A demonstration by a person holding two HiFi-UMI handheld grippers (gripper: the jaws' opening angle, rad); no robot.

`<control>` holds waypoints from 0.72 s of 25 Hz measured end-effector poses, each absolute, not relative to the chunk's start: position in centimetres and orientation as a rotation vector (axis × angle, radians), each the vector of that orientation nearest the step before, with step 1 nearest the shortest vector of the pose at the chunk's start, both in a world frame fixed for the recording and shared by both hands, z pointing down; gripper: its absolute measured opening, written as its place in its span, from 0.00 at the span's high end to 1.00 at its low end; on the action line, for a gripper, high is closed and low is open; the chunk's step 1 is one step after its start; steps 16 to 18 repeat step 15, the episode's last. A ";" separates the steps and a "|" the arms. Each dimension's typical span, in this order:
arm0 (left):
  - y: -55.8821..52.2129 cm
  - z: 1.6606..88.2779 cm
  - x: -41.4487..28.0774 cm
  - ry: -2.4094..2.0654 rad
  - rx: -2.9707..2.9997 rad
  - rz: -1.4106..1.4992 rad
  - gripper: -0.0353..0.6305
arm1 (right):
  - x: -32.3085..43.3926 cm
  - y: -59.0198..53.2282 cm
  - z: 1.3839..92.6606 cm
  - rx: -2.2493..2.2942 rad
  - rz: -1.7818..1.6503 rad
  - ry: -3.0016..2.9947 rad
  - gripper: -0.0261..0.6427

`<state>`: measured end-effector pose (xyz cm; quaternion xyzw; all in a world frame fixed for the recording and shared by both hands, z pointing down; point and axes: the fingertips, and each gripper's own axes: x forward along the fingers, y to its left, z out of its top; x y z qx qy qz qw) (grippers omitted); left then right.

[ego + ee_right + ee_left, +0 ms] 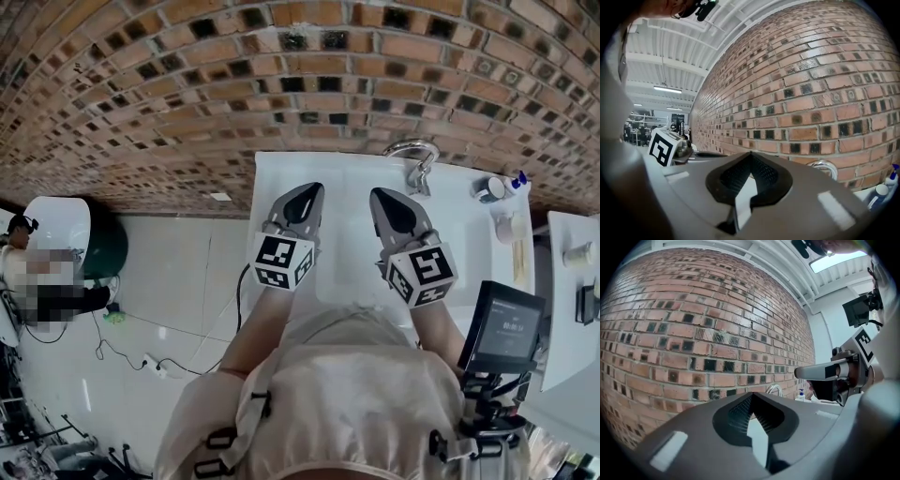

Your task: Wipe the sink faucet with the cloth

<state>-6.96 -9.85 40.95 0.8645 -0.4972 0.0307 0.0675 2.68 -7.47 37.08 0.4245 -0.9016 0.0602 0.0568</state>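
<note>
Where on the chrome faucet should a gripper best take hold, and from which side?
Probably the arched spout of the faucet, approached from the front, the person's side: the thin tube loops up clear of the sink, and the shut right gripper is nearest.

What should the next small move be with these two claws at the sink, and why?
Probably open the right claw and seek out a cloth: it and the left claw are both shut and empty, no cloth shows in any view, and the curved chrome faucet stands ahead untouched.
</note>
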 end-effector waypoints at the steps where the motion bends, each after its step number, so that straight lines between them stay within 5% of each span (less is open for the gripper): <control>1: -9.8 41.0 -6.9 -1.496 2.605 0.096 0.94 | 2.7 -7.4 37.1 1.291 0.189 -2.734 0.98; 18: -10.5 42.0 -7.7 -1.489 2.561 0.111 0.94 | 3.2 -7.9 37.0 1.324 0.164 -2.708 0.98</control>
